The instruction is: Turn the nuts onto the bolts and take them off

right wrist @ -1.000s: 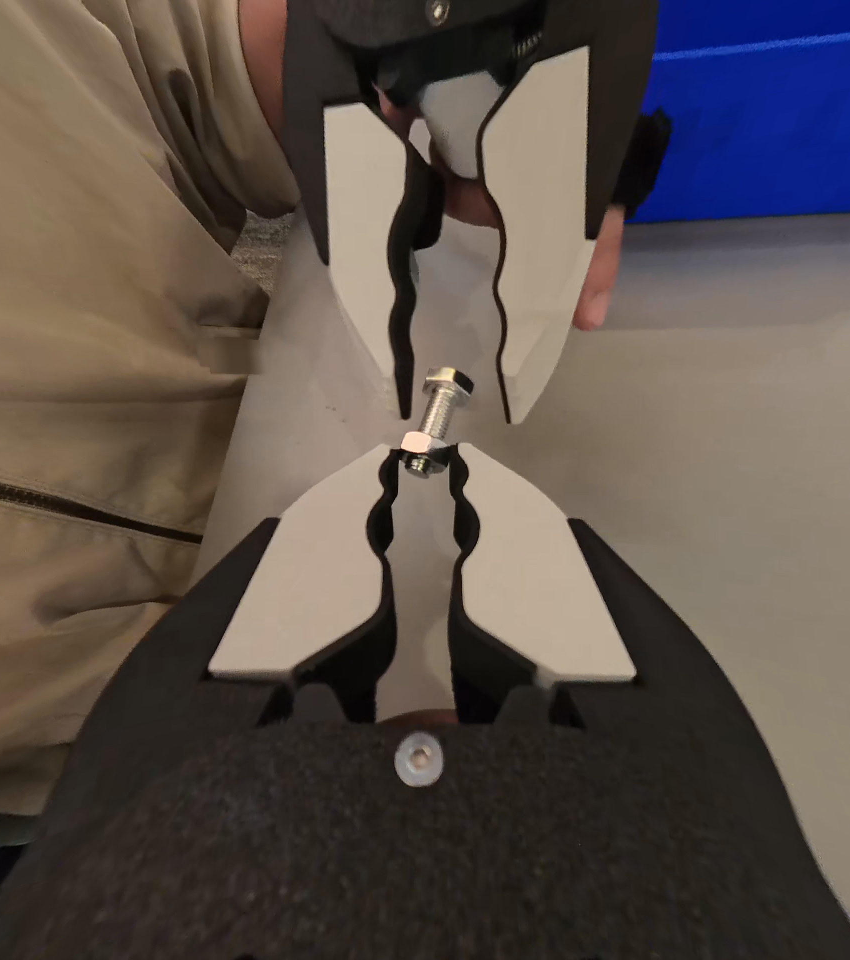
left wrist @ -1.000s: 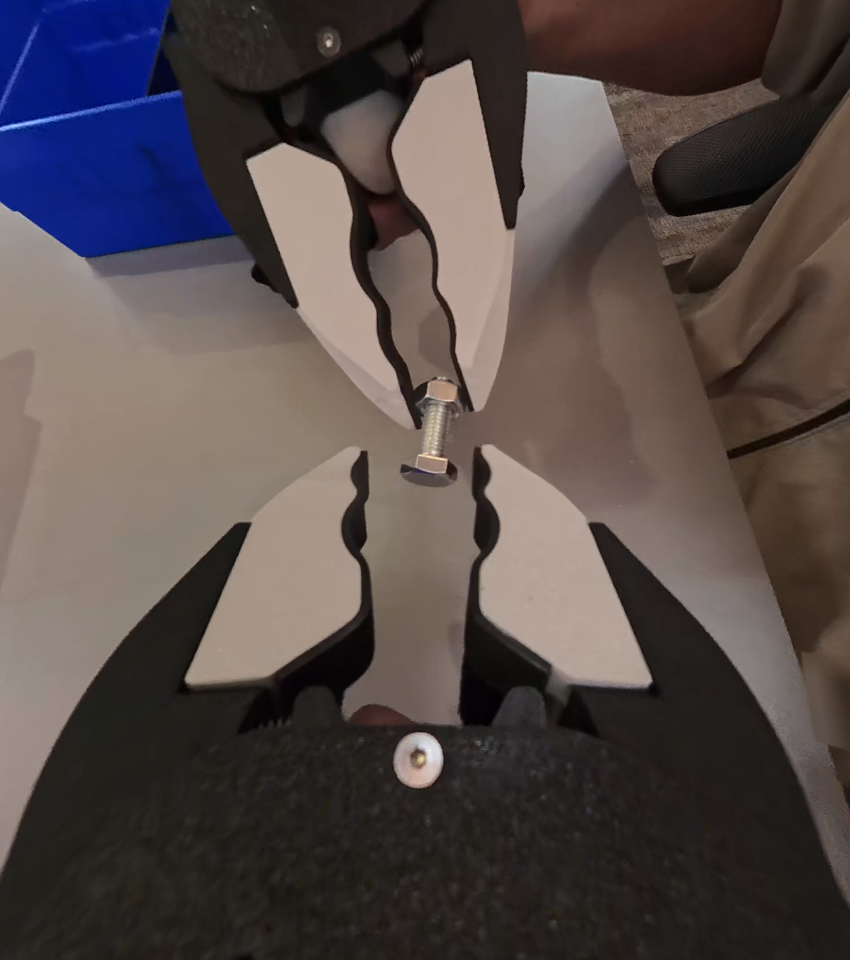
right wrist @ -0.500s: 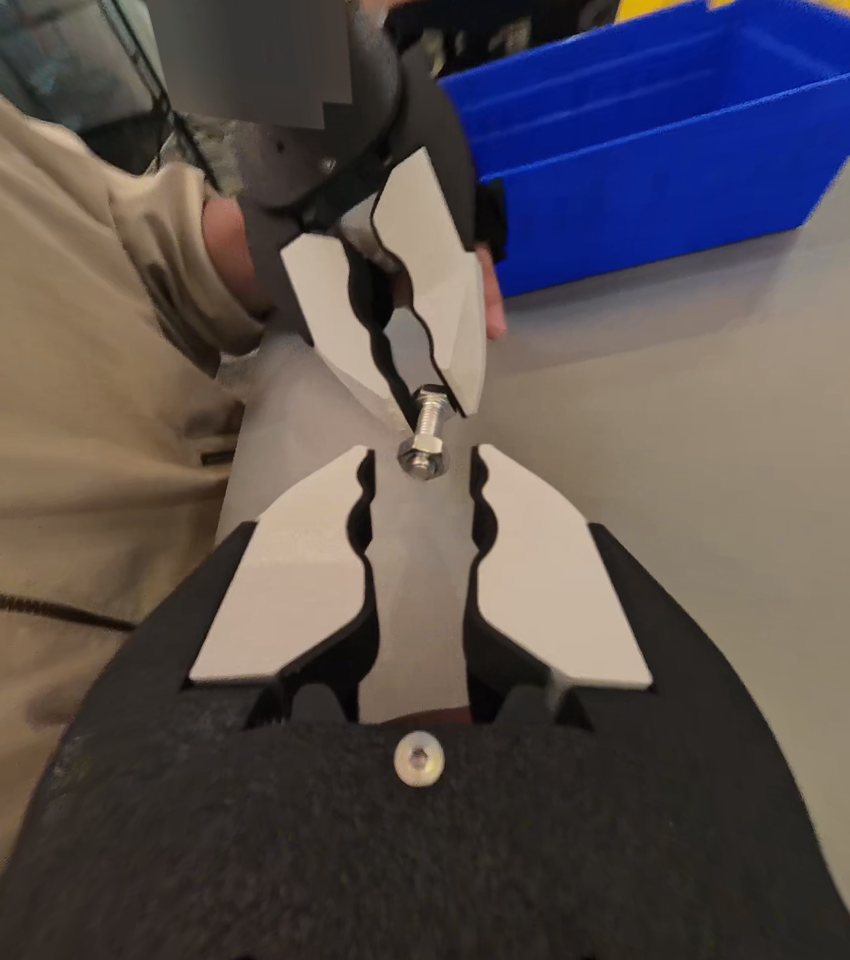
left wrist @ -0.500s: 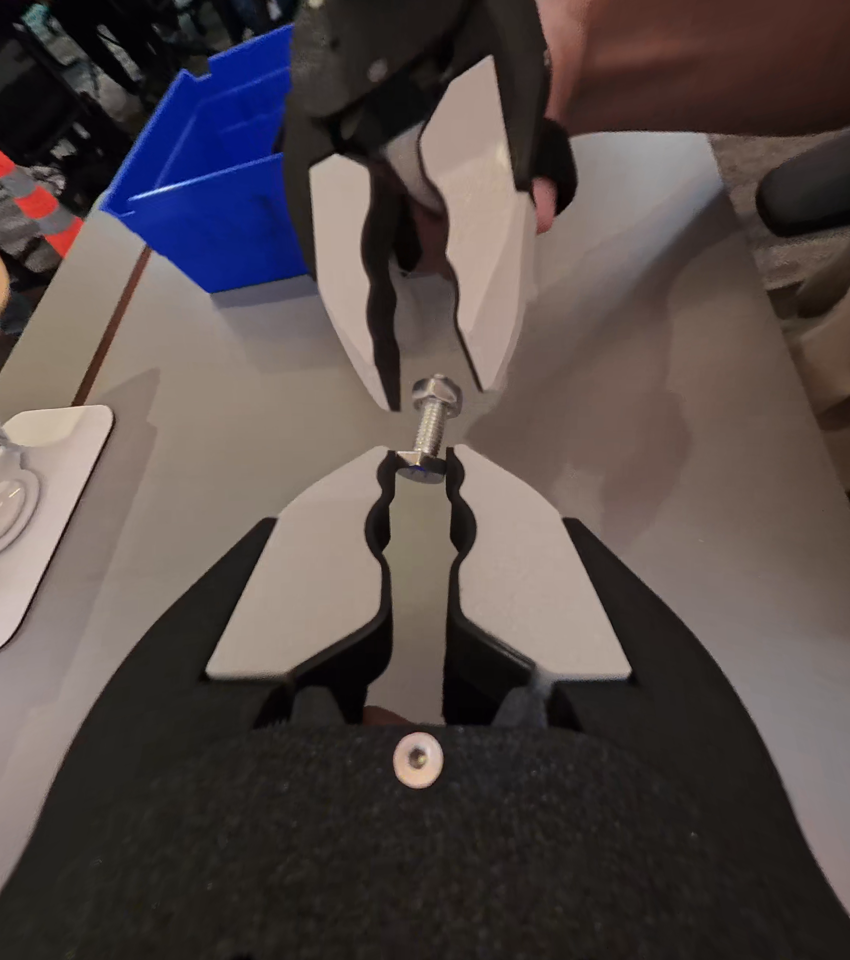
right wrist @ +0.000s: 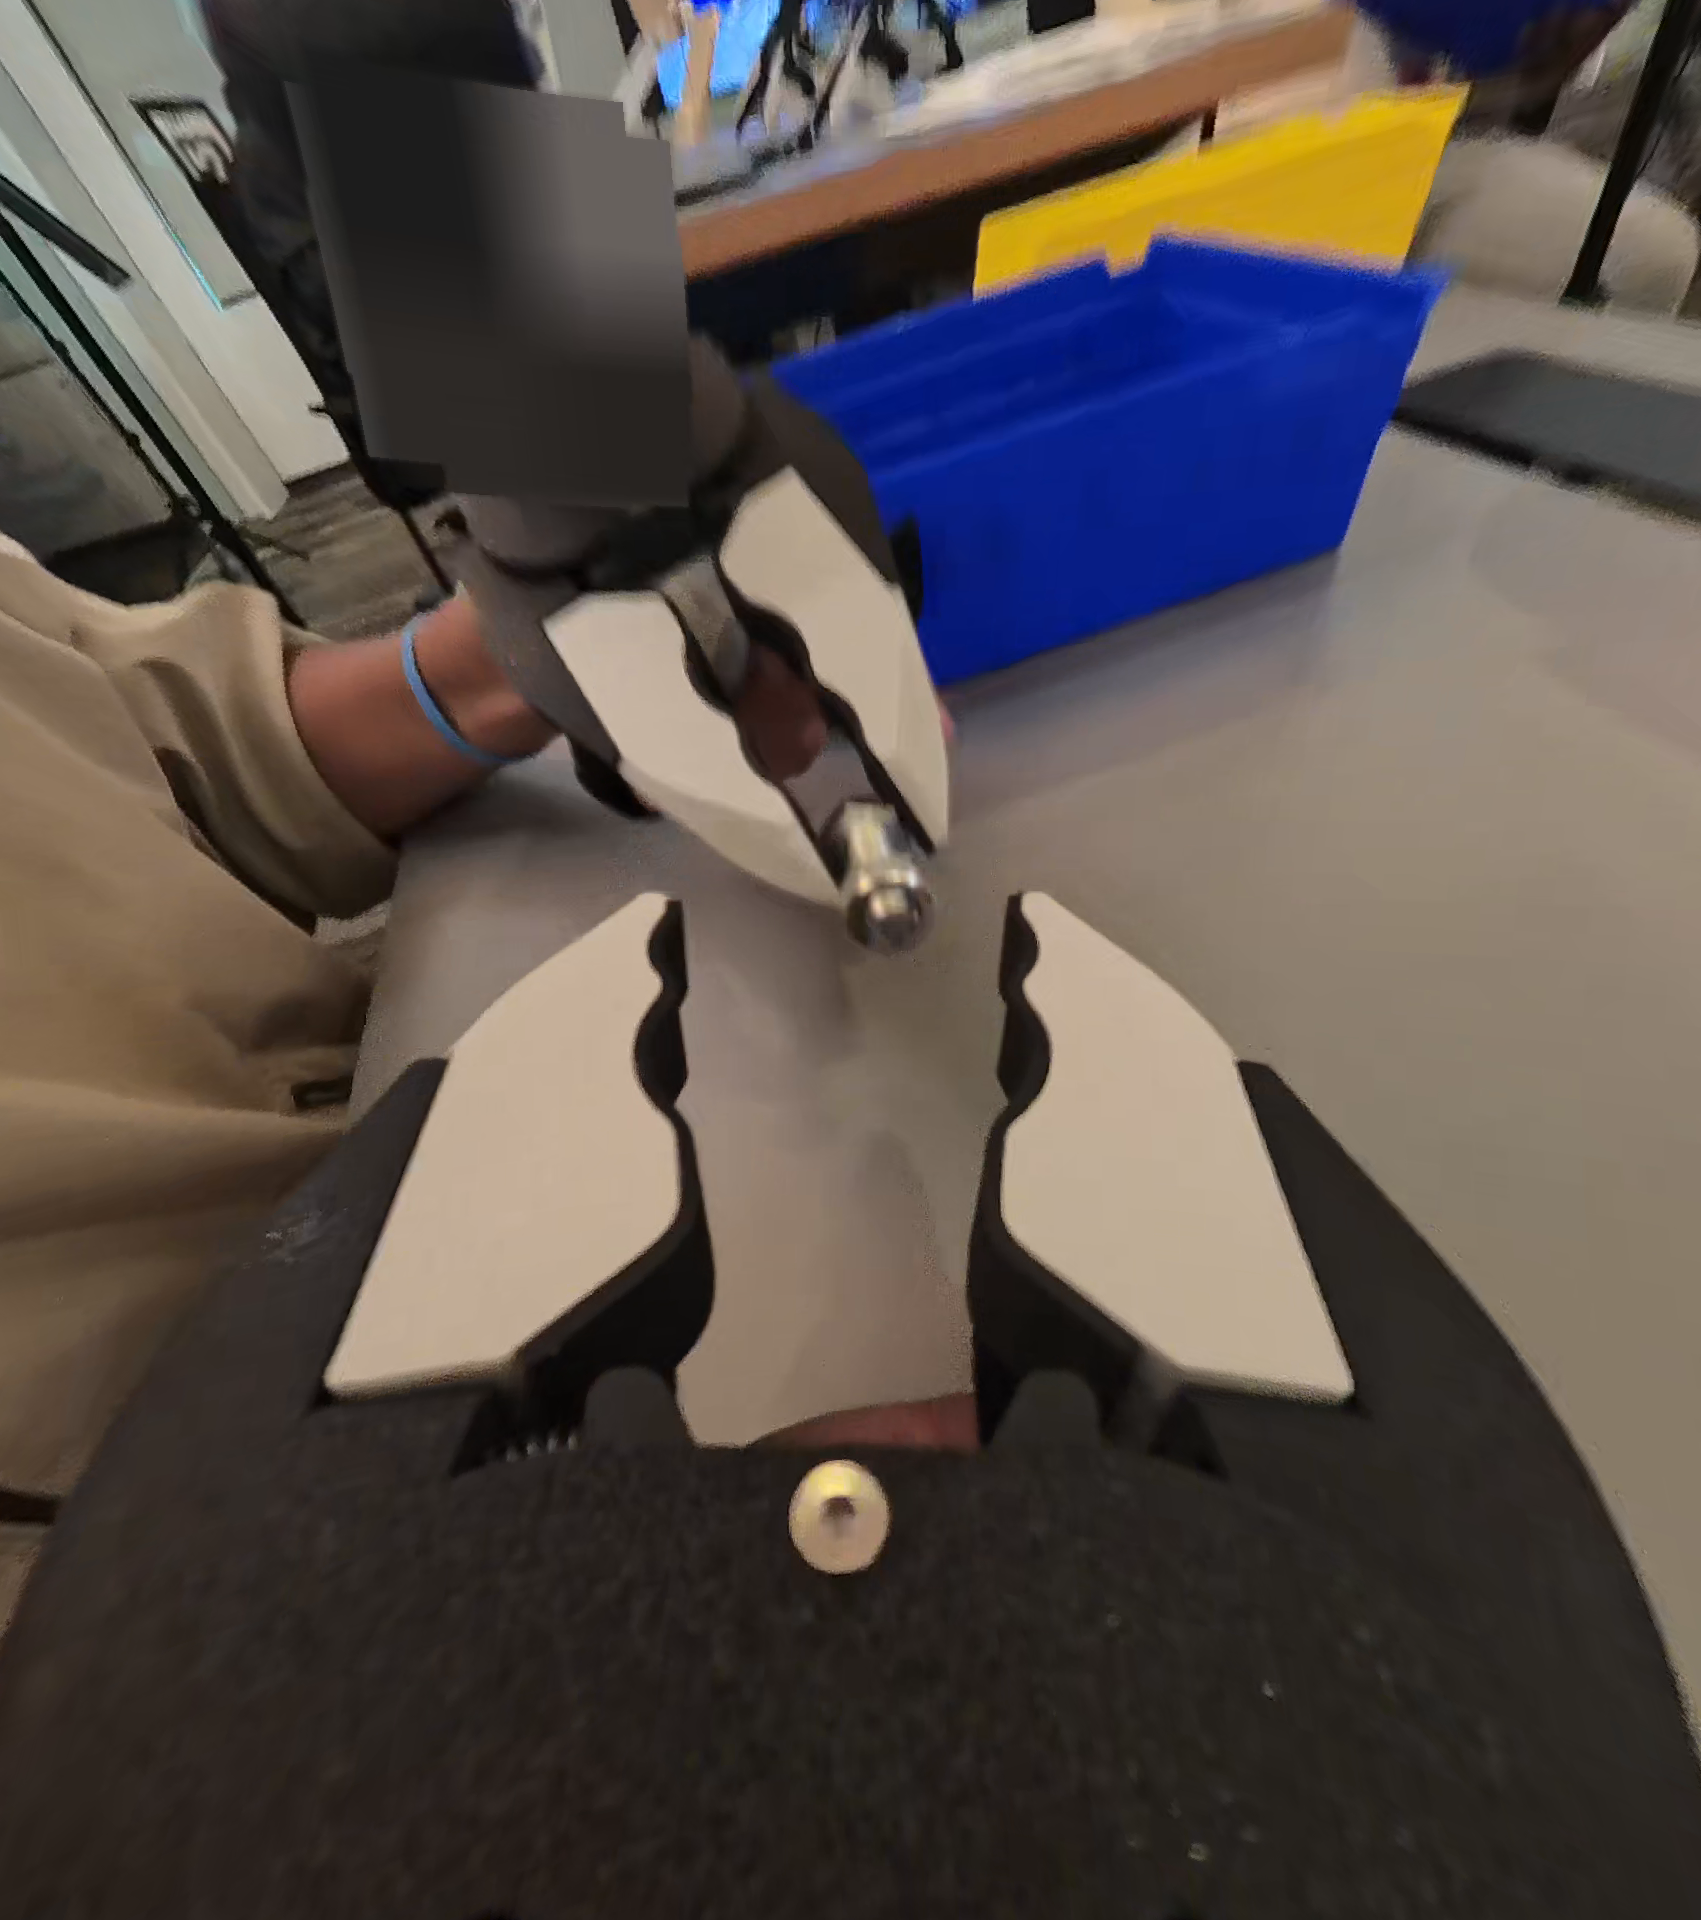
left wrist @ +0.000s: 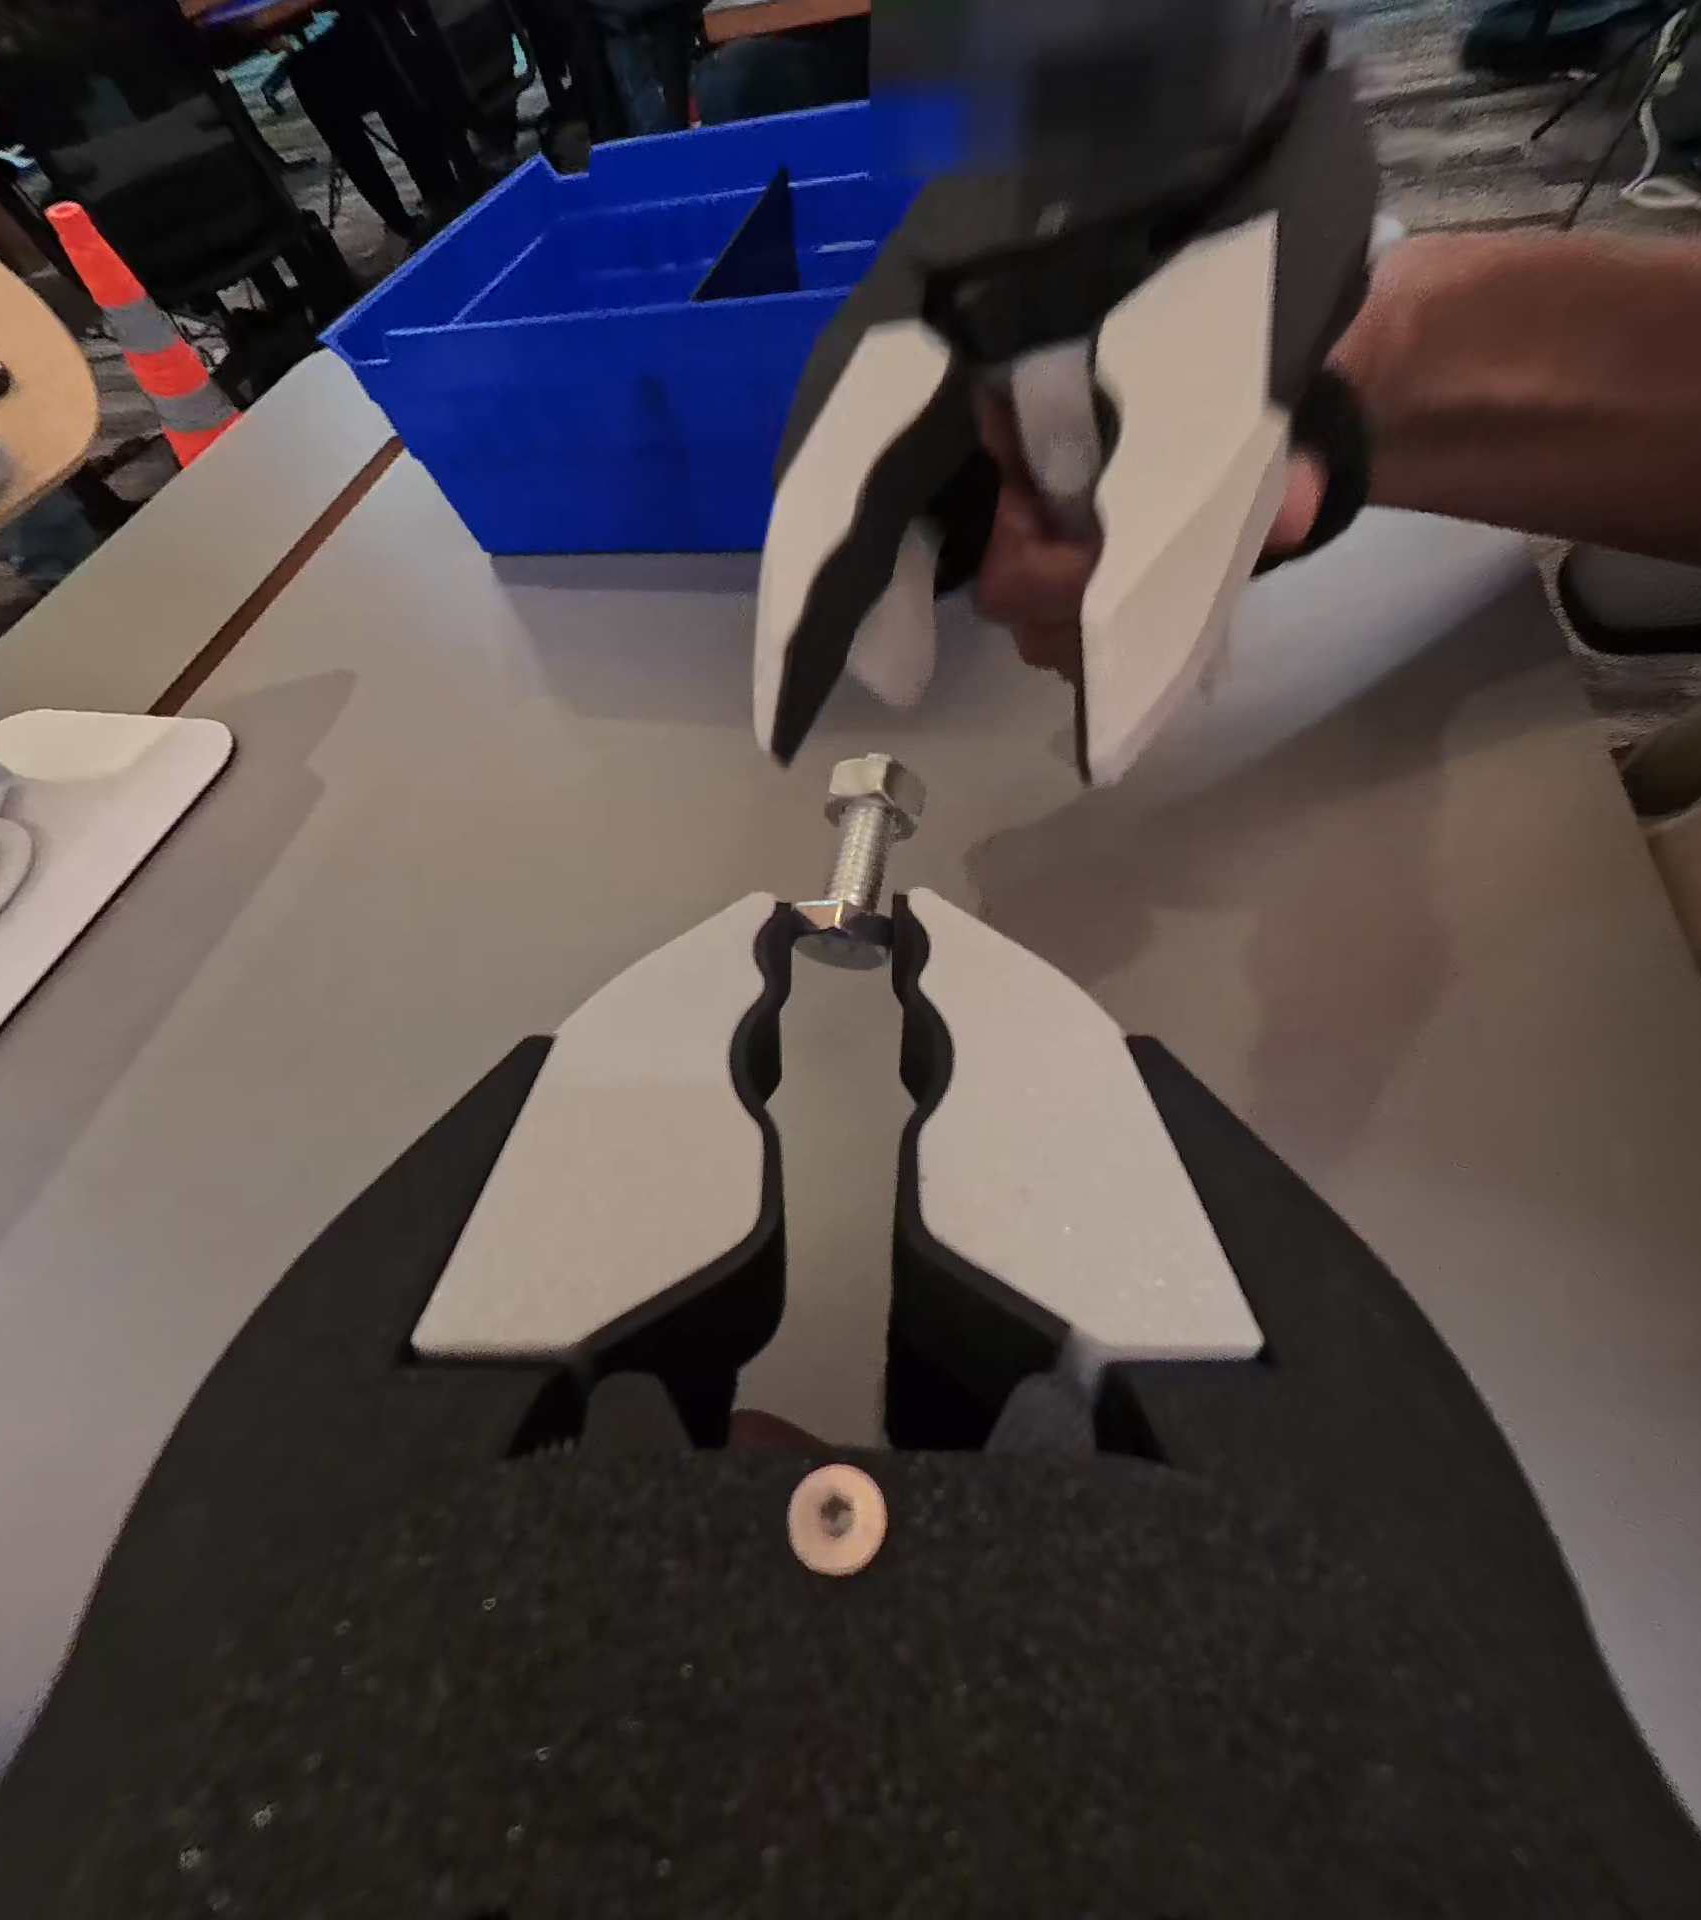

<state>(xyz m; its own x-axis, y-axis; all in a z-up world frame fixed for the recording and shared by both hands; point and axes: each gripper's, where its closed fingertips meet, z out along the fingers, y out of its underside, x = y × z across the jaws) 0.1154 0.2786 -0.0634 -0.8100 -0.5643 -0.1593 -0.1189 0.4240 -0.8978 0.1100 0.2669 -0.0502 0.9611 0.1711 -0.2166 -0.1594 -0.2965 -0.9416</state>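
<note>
Grey table (left wrist: 410, 935), blue bin (left wrist: 617, 416), orange cone (left wrist: 150, 332) behind.

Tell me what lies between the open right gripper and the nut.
Nothing: in the left wrist view, only bare grey table shows between the right gripper and the silver hex nut.

Bare grey worktop (left wrist: 534, 831) lies open around both hand-held grippers. A blue bin (left wrist: 617, 436) blocks the far side. A white stand base (left wrist: 67, 800) sits at the left edge.
</note>
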